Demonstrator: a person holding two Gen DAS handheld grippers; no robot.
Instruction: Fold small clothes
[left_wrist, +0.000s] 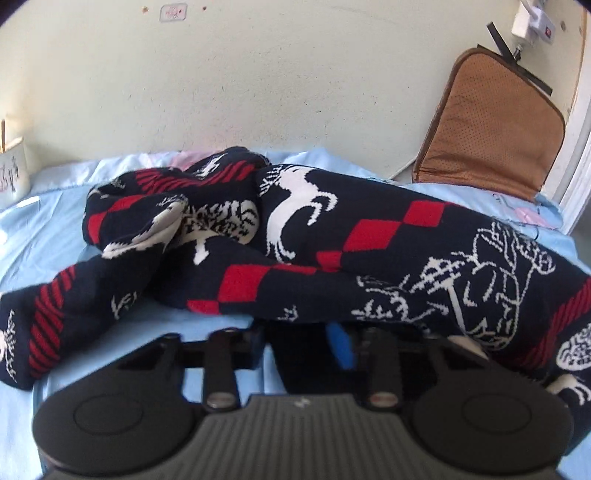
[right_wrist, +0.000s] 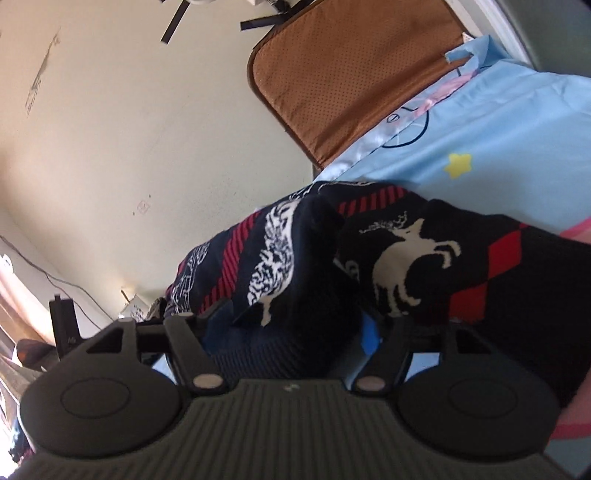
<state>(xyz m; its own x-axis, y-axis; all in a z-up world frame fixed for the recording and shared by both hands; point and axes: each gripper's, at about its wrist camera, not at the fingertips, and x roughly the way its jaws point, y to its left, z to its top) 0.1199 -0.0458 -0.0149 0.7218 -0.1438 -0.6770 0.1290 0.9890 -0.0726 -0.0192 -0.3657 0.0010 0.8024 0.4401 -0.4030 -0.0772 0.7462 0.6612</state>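
A small navy knit sweater (left_wrist: 332, 236) with red diamonds and white deer lies bunched on the light blue bed sheet (left_wrist: 55, 221). One sleeve trails to the near left. My left gripper (left_wrist: 314, 332) is shut on the sweater's near edge; the fabric covers the fingertips. In the right wrist view the sweater (right_wrist: 406, 258) is lifted and draped over my right gripper (right_wrist: 299, 328), which is shut on a fold of it. The fingertips are hidden by the cloth.
A brown padded cushion (left_wrist: 491, 122) leans on the cream wall at the back right; it also shows in the right wrist view (right_wrist: 354, 70). A white container (left_wrist: 13, 170) stands at the far left. A door frame (left_wrist: 580, 158) borders the right.
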